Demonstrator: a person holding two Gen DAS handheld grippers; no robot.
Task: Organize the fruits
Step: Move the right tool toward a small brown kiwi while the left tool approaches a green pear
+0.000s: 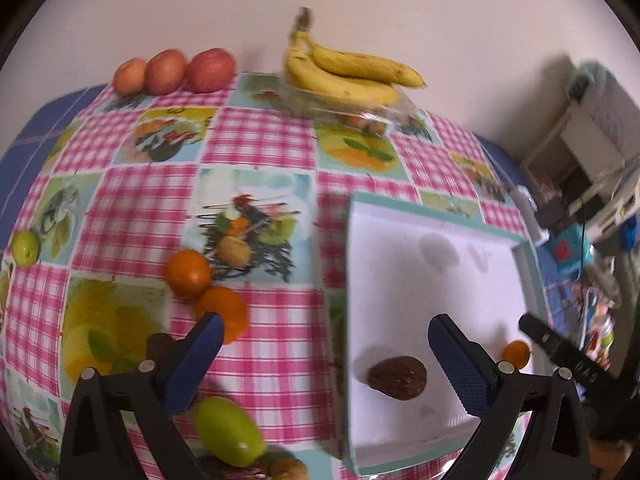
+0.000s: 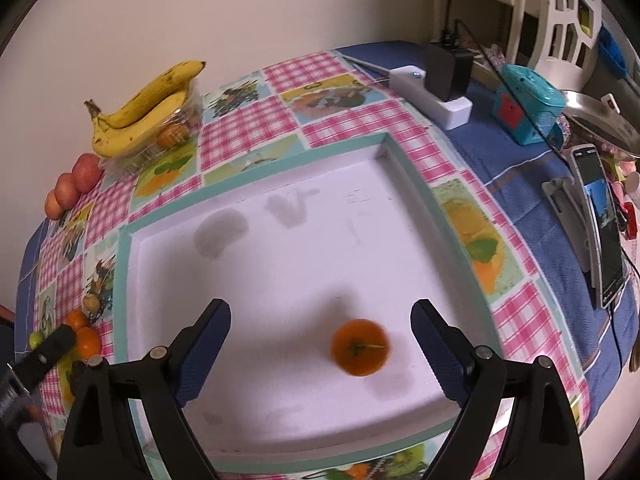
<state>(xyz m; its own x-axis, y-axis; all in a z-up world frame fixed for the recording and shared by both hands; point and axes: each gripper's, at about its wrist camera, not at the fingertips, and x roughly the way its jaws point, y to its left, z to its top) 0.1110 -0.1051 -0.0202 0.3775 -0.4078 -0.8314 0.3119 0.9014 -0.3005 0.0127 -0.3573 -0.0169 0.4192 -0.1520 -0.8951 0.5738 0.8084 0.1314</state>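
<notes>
I hold two grippers over a table covered in a pink checked cloth [image 1: 260, 140] printed with fruit pictures. Going left to right: a small green fruit [image 1: 25, 247] sits at the table's left edge. Three reddish apples [image 1: 172, 71] line the far edge. Two tangerines [image 1: 204, 292] touch each other left of the tray, with a green mango [image 1: 228, 430] nearer me. My left gripper [image 1: 326, 360] has its jaws spread wide, holding nothing; it straddles the tray's left wall, one finger over the cloth, one over the tray. A banana bunch [image 1: 348, 72] rests on a clear plastic box at the far edge. The white tray [image 2: 248, 176], rimmed in teal, holds a dark brown fruit [image 1: 397, 377] near its left wall and a tangerine [image 2: 360, 347] near its front edge. My right gripper [image 2: 320, 344] hovers above that tangerine, jaws wide and empty.

I judge the risks as these: the tangerine looks blurred, so it may be rolling and could drift across the flat tray. Lowering my left gripper here could catch the tray wall and shove the tray. Both grippers point forward and angle downward.
</notes>
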